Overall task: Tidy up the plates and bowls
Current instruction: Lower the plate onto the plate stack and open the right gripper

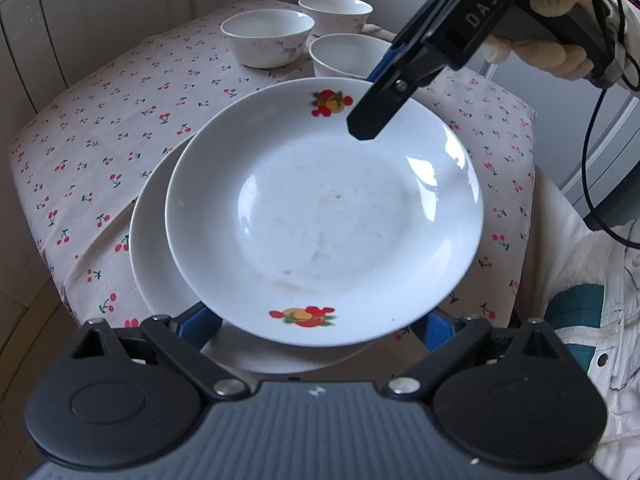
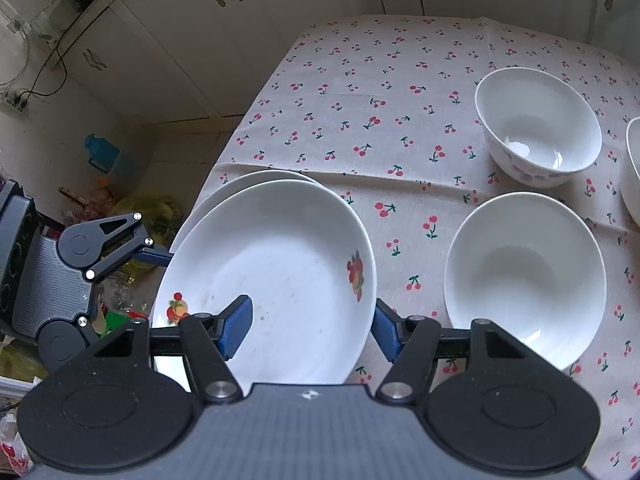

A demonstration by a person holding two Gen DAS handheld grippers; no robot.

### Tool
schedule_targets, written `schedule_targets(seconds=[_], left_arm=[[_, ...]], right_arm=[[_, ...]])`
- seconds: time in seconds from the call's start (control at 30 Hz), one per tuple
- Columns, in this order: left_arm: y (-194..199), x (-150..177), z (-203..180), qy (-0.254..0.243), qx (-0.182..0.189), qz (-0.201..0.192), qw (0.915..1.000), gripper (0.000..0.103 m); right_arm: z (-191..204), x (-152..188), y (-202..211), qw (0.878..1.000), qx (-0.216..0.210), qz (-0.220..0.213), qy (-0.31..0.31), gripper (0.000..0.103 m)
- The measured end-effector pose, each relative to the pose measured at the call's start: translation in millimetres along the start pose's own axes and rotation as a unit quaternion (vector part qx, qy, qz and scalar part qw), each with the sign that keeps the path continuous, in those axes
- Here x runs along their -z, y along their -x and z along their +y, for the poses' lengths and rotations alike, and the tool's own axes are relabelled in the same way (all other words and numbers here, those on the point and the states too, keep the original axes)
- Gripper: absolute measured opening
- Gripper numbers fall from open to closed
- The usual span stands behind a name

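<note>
Cherry-print tablecloth (image 2: 380, 92) covers the table. Fruit-decal plate (image 1: 324, 216) sits atop a plain plate (image 1: 154, 240) at the near-left edge. Left gripper (image 1: 316, 326) and right gripper (image 2: 308, 330) each straddle opposite rims, jaws wide, gripping nothing. Bowls (image 2: 538, 126) stand beyond.

Fruit-printed plate (image 1: 324, 216) on top of a second plate (image 1: 160, 248) at the near table edge (image 2: 248, 120), three bowls behind them, one bowl (image 1: 267, 36) left, one bowl (image 1: 335, 12) farthest, one bowl (image 1: 344, 58) nearest the plates
</note>
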State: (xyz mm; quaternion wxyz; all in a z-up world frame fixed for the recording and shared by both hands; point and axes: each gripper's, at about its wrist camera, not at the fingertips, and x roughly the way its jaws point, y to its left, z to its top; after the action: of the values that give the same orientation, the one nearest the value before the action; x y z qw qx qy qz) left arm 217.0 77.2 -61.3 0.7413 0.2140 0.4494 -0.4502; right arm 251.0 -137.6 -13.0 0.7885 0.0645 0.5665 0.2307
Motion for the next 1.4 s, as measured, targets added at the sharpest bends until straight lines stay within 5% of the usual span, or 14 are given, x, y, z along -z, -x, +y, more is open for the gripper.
schedule_targets(seconds=[1.4], left_arm=[[9.3, -3.2, -8.3, 0.009, -0.034, 0.028, 0.999, 0.102]], right_arm=[[-6.2, 6.1, 2.0, 0.999, -0.031, -0.005, -0.014, 0.07]])
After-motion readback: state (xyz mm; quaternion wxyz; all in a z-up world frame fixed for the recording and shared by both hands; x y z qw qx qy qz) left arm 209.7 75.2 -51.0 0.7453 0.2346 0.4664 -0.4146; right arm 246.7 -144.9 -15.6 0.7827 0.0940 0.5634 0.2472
